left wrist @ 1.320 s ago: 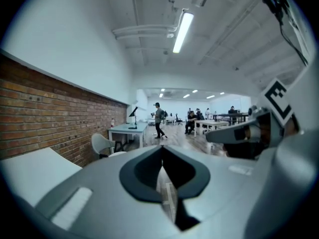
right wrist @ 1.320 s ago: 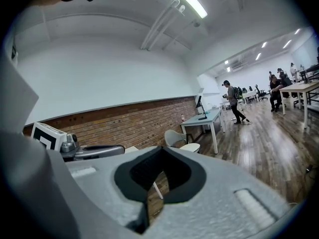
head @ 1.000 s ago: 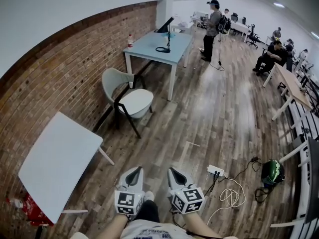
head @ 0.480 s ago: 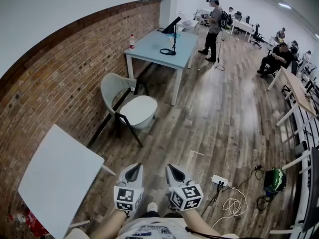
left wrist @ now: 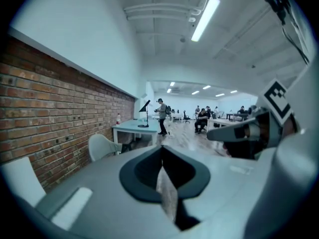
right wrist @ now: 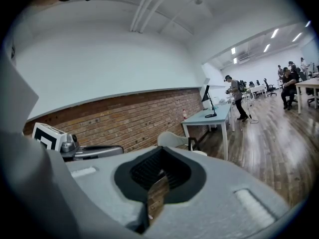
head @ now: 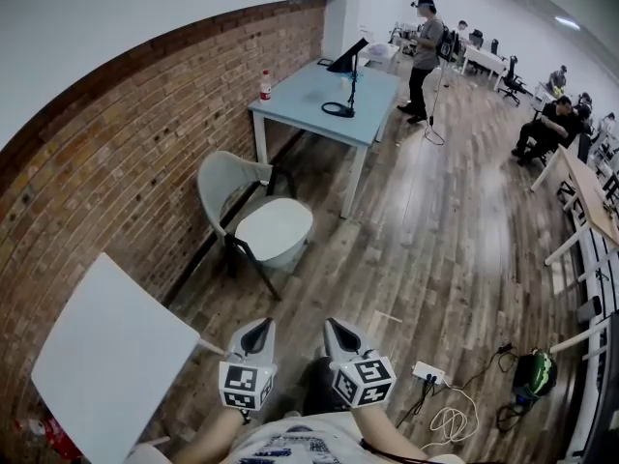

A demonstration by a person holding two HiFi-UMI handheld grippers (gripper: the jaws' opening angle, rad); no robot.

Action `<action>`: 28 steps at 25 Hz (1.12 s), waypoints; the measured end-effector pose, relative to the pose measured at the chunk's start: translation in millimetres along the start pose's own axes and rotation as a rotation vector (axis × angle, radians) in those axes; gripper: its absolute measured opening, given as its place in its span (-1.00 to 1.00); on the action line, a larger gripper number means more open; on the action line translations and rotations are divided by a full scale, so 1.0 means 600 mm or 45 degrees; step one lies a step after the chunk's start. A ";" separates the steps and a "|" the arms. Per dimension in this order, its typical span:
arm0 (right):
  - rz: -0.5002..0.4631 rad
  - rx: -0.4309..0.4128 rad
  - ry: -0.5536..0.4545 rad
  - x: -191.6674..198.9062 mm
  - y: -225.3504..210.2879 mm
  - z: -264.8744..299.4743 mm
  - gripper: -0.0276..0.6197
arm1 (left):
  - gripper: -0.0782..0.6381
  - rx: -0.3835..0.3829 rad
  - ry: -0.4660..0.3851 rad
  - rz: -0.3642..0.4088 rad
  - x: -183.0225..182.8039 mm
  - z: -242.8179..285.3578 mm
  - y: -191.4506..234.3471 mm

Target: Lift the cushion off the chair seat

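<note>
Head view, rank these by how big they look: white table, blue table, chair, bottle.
1. white table, partly because it is nearest the camera
2. blue table
3. chair, close behind
4. bottle, clearly smallest

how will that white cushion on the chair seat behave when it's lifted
Cushion looks thin and rounded, so probably light. It fills the chair seat as a flat pad, so likely soft and may sag if gripped at one edge.

Ahead of my tongs sits a white cushion [head: 278, 228] on a pale grey chair [head: 224, 174] with black legs. Beyond it is a light blue table [head: 309, 100]. Left of the tongs runs a red-brown brick wall [head: 116, 162]. The left gripper [head: 258, 327] and right gripper [head: 334, 327] are grey, with black-and-white square markers. Under them is a grey-brown plank floor [head: 435, 240].
</note>
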State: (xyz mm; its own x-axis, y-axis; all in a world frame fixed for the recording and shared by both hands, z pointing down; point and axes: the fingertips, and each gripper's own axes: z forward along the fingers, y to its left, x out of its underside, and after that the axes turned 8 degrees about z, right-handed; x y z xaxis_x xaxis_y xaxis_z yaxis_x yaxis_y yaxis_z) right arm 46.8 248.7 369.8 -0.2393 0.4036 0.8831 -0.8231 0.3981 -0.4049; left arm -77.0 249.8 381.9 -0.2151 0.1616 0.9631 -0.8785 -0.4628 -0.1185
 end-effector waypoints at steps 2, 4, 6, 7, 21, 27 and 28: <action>0.016 -0.015 0.011 -0.007 -0.028 0.038 -0.92 | -0.81 -0.024 0.008 0.001 0.001 0.040 0.017; 0.030 -0.031 0.024 -0.019 -0.058 0.081 -0.92 | -0.81 -0.049 0.023 -0.001 0.000 0.086 0.037; 0.026 -0.050 0.039 -0.040 -0.088 0.129 -0.92 | -0.81 -0.071 0.038 -0.006 -0.006 0.139 0.060; 0.022 -0.059 0.047 -0.053 -0.105 0.154 -0.92 | -0.81 -0.081 0.044 -0.009 -0.010 0.168 0.071; -0.017 -0.160 0.190 -0.213 -0.343 0.433 -0.92 | -0.81 -0.227 0.125 -0.085 -0.065 0.534 0.174; 0.002 -0.189 0.217 -0.231 -0.380 0.504 -0.92 | -0.81 -0.269 0.173 -0.077 -0.059 0.585 0.216; 0.004 -0.194 0.221 -0.233 -0.383 0.514 -0.92 | -0.80 -0.276 0.179 -0.077 -0.059 0.591 0.223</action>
State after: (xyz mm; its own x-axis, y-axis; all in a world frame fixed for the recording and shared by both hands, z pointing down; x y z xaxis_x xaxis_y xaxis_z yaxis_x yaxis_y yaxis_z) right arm 111.0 -153.3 412.3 -0.1388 0.5353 0.8332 -0.7321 0.5111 -0.4504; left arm -35.6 -126.8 417.7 -0.2033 0.3095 0.9289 -0.9592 -0.2532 -0.1256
